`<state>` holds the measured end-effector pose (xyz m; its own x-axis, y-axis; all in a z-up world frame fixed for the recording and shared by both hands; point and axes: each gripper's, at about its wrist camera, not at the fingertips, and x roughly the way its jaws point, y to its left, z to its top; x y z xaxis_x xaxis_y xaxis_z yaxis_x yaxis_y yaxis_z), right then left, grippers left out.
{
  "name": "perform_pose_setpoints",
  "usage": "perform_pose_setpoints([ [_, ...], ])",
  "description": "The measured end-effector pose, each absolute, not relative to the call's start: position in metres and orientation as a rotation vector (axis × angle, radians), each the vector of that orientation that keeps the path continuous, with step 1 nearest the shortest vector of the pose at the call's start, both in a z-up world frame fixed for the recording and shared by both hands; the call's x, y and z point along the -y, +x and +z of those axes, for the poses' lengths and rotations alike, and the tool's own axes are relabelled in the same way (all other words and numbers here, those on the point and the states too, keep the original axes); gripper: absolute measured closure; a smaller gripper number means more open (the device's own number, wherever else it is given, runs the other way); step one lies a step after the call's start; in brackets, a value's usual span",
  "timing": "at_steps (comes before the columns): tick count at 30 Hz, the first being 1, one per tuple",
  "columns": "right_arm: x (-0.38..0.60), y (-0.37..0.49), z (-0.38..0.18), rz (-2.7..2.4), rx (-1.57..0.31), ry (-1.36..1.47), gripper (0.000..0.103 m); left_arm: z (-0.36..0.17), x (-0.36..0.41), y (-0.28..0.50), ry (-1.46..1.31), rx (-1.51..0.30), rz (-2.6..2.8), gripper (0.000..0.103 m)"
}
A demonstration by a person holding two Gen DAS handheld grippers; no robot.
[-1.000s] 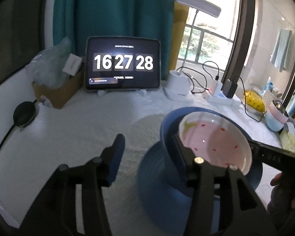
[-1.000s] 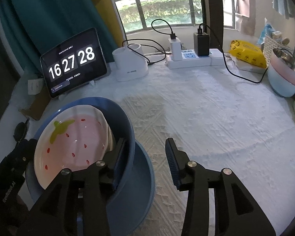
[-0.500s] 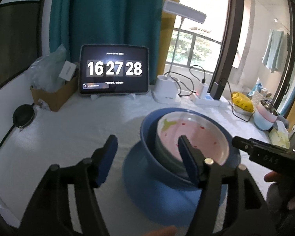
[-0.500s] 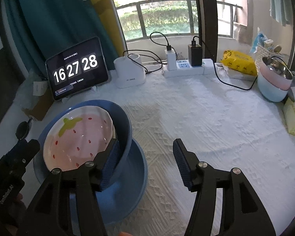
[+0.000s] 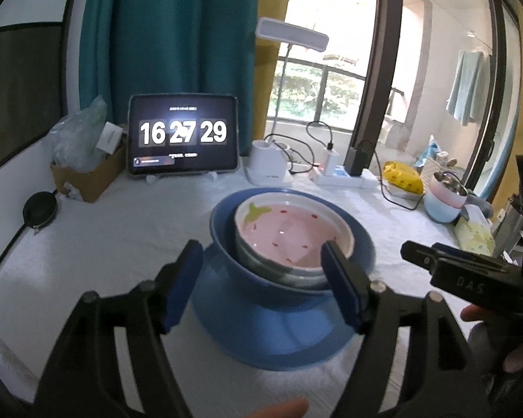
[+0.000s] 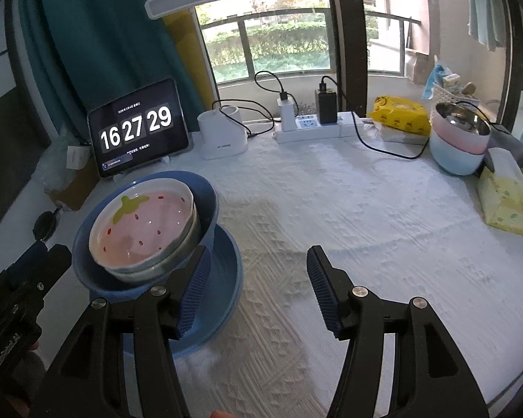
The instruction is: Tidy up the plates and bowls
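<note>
Both our grippers, left (image 5: 259, 284) and right (image 6: 258, 287), have just been opening and hold nothing, flanking the nested bowls (image 5: 293, 233) on the blue plate (image 5: 261, 327), left one nearer.

Centre: the stack of blue plate (image 6: 223, 289), blue bowl (image 6: 205, 202) and strawberry bowl (image 6: 139, 219) blocks the table's left-middle.
Right of stack: bare white tablecloth (image 6: 366, 216), wide free passage.
Back edge: tablet (image 6: 137, 129), lamp base (image 6: 223, 136), power strip (image 6: 313, 129) with trailing cables.
Far right: nested bowls (image 6: 456, 139), tissue pack (image 6: 505, 195).
Left edge: cardboard box (image 5: 87, 174), black disc (image 5: 40, 209).
</note>
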<state>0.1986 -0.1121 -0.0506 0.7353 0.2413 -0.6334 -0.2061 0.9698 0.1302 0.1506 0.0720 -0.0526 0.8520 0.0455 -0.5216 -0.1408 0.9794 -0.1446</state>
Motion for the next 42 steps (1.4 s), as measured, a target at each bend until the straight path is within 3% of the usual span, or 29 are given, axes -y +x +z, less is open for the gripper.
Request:
perform_pose_setpoints([
  [12, 0.128, 0.161, -0.043, 0.220, -0.663, 0.049, 0.042, -0.045, -0.053, 0.120, -0.172, -0.511, 0.047, 0.027],
  [17, 0.134, 0.147, -0.042, 0.204, -0.644, 0.046, 0.042, -0.041, -0.048, 0.109, -0.165, -0.498, 0.026, 0.020],
  [31, 0.152, 0.107, -0.027, 0.166, -0.558, 0.040, 0.042, -0.026, -0.029, 0.078, -0.129, -0.450, -0.024, 0.012],
  [42, 0.167, 0.062, 0.003, 0.080, -0.402, 0.011, 0.042, 0.002, -0.017, 0.043, -0.099, -0.372, -0.053, 0.012],
])
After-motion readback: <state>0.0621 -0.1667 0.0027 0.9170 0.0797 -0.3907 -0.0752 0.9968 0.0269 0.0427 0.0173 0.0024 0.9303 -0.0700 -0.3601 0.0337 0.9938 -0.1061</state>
